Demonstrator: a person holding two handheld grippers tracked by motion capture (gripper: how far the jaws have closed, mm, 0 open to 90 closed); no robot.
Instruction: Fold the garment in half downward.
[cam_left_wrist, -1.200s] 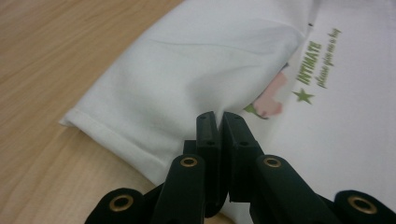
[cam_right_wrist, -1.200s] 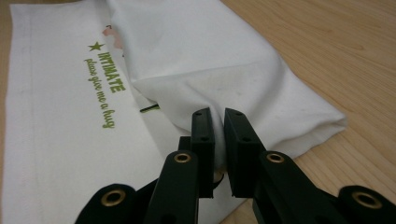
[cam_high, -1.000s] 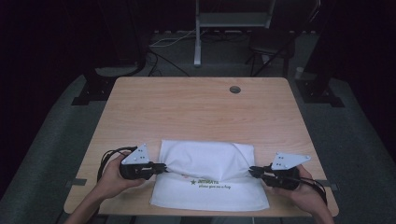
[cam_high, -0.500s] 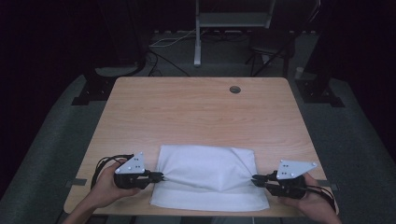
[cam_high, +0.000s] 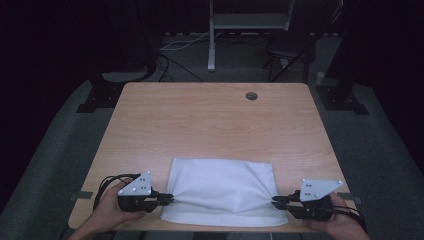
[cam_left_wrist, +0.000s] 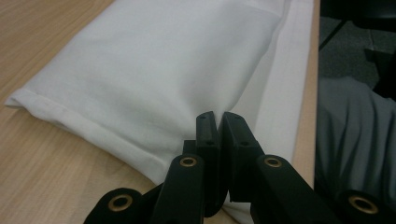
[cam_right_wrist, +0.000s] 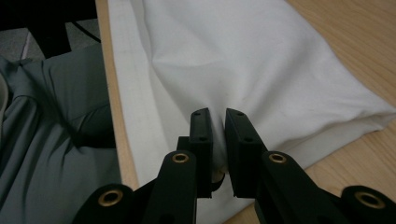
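at the near edge of the wooden table (cam_high: 210, 120) lies a folded white cloth (cam_high: 222, 187), its lower layer reaching the table's front edge and a puffed upper fold lying over it. the left gripper (cam_high: 167, 197) sits at the cloth's left side, held by the person's left hand (cam_high: 112, 210) — its jaws are pressed together on the fabric, and the left gripper view shows the cloth (cam_left_wrist: 154, 70) pinched and drawn into a crease between them. the right gripper (cam_high: 276, 201) sits at the cloth's right side in the right hand (cam_high: 337, 220), jaws clamped on the edge — in the right gripper view the cloth (cam_right_wrist: 243, 60) gathers into the narrow gap between the pads. both pull the fold taut, with wrinkles running toward each grip.
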